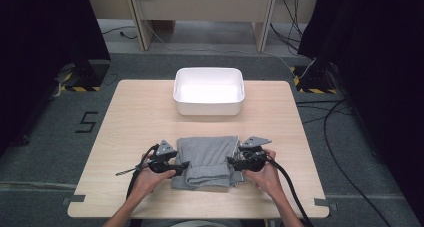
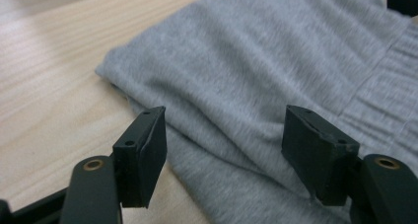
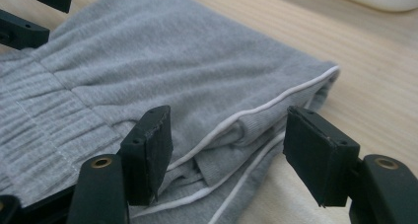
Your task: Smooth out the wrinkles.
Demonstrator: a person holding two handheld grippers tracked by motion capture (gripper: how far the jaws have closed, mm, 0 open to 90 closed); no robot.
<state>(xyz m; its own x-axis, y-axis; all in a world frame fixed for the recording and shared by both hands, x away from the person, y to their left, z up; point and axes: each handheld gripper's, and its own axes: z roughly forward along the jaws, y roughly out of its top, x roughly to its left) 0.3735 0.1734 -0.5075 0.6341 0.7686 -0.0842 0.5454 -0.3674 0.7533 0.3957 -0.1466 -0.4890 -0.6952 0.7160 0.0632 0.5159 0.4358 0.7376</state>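
The grey cloth lies folded on the table, between your two grippers. It looks soft, light and floppy. Your left gripper and right gripper are both wide apart, holding nothing. Pinch the thick folded edges.

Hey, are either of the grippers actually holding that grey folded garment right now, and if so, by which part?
Nothing is held. Both the left hand-held gripper and right hand-held gripper stand open at opposite side edges of the folded grey garment, jaws not closed on it.
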